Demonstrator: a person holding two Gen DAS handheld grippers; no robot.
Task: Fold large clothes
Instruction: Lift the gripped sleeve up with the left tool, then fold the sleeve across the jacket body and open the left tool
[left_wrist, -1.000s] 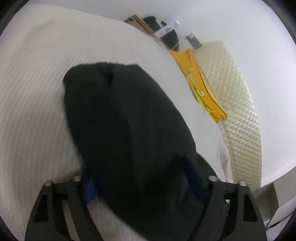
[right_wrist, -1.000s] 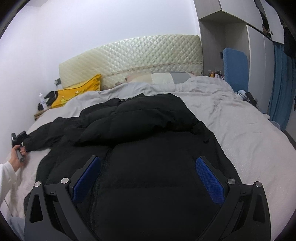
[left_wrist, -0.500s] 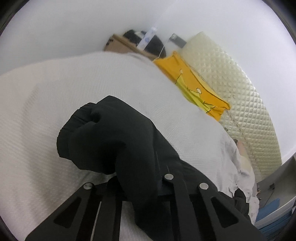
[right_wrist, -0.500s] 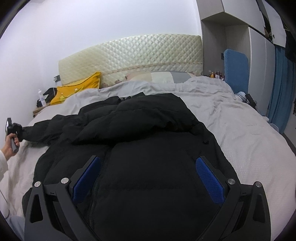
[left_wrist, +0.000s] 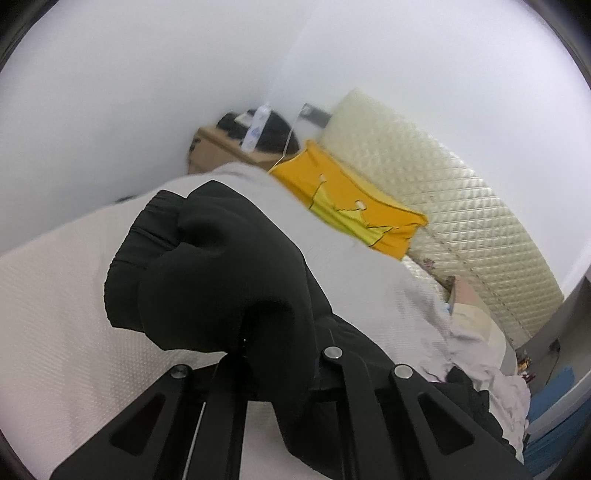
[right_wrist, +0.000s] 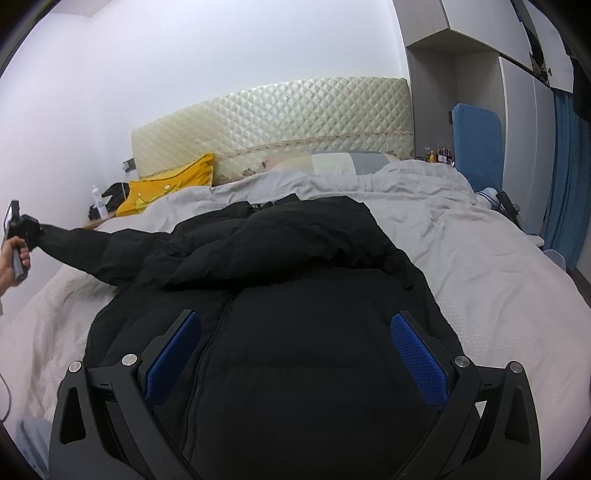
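Clamping the jacket sleeve, the left gripper tilts downward above the bed.

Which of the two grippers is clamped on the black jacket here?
The left gripper, shut on the jacket's sleeve near the cuff. The right gripper stands open above the jacket body, gripping nothing.

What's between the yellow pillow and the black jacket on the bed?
Only bare pale bedcover separates the yellow pillow from the black jacket; the right wrist view shows it.
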